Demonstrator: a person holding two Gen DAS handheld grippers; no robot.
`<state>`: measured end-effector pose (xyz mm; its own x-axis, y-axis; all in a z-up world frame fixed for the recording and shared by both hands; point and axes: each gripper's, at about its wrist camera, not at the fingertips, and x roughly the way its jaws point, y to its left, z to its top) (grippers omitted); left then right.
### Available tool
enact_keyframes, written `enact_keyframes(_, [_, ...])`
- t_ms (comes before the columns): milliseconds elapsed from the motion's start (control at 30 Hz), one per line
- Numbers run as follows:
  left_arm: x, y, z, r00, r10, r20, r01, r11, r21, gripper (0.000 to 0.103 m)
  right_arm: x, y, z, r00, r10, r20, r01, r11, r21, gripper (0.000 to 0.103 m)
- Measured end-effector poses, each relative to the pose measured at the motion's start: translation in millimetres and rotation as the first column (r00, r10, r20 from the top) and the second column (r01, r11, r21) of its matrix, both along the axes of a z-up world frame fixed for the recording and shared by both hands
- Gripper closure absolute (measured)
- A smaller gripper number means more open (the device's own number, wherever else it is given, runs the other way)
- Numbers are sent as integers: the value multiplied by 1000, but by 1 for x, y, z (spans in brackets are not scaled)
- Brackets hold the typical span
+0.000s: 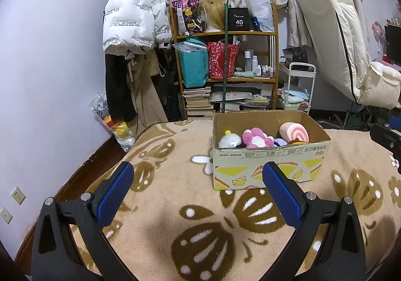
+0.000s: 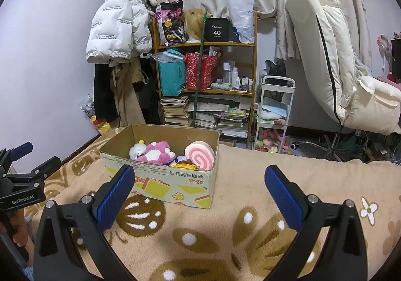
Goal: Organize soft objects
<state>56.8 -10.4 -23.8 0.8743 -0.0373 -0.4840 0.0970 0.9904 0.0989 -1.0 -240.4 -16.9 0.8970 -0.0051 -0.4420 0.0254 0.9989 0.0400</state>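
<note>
A cardboard box [image 1: 270, 166] stands on the beige patterned blanket [image 1: 175, 180]; it also shows in the right wrist view [image 2: 160, 180]. Inside it lie a white plush [image 1: 229, 141], a pink plush [image 1: 257, 138], a pink swirl roll cushion [image 1: 293, 131] and small purple and brown toys. The right wrist view shows the same white plush [image 2: 137, 149], pink plush [image 2: 158, 153] and roll cushion [image 2: 200, 154]. My left gripper [image 1: 198, 170] is open and empty, in front of and left of the box. My right gripper [image 2: 199, 173] is open and empty, in front of the box.
A wooden shelf [image 1: 225, 60] with bags, books and bottles stands behind the bed, with a coat rack [image 1: 132, 20] to its left. A white cart [image 2: 273, 110] and a cream chair [image 2: 338, 60] stand to the right. The left gripper shows at the right view's left edge [image 2: 22, 178].
</note>
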Motion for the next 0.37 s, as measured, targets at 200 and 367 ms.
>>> enact_keyframes(200, [0, -2, 0, 1000, -2, -2, 2, 1000, 7, 2, -1, -1, -1, 1000, -2, -4, 2, 1000, 0, 0])
enact_keyframes(367, [-1, -2, -1, 1000, -5, 0, 5, 1000, 15, 2, -3, -1, -3, 1000, 1, -4, -1, 1000, 2, 0])
